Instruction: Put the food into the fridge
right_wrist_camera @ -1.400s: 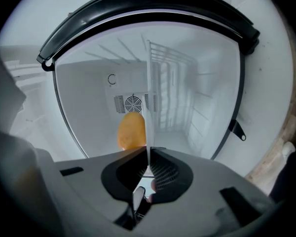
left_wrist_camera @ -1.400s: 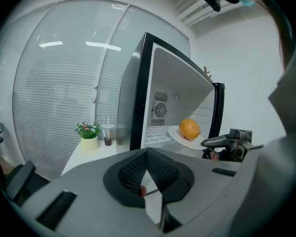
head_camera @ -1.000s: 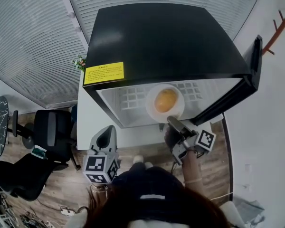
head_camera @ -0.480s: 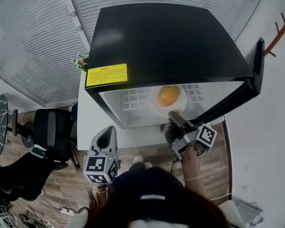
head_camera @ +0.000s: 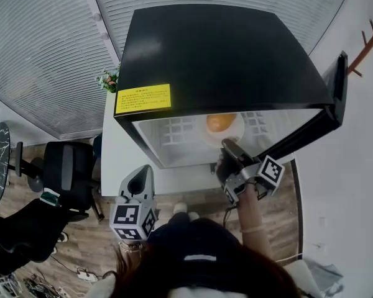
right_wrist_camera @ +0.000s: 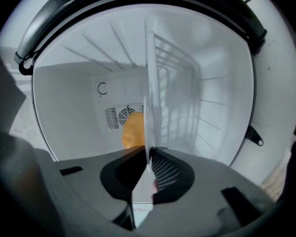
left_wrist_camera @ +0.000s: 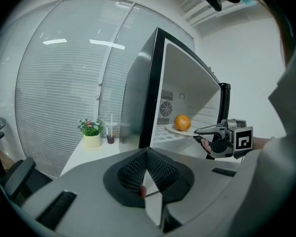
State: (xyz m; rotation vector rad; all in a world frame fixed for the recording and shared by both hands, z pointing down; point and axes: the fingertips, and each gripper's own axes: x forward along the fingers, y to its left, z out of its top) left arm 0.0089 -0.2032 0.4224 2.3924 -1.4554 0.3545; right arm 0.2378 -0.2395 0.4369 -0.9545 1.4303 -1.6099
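A: Entry: the orange (head_camera: 221, 122) sits on the white plate (head_camera: 235, 135), just beyond the fingers of the right gripper (head_camera: 229, 146); the plate's near rim runs between those fingers, seen edge-on in the right gripper view.

B: Noted; grip status?

A: The fingers have just been opening; the rim is still between them and I see no gap at the pads; logged as a grasp being eased, not yet released.

B: Change against a second ago?

A: Plate and orange then lay further out, nearer the mouth of the fridge (head_camera: 217, 48); now they are deeper in, over the wire shelf (head_camera: 174, 132); the orange is partly hidden under the top's front edge in the head view; the right gripper went in with them.

B: Meaning for the task?

A: Judgement: the food is inside and the step is the set-down; the plate appears to rest on the shelf, contact unconfirmed; what remains is to let go, draw back, and probably shut the door (head_camera: 332, 98), which stands open to the right of the right fingers.

B: And the left gripper (left_wrist_camera: 147, 154)?

A: Fingers clenched together, nothing between; low and left of the right fingers, well apart from the plate, before the white surface (head_camera: 112, 160); idle.

B: Risk?

A: If the rim snags a pad on withdrawal, the plate may slide out; pull straight back.
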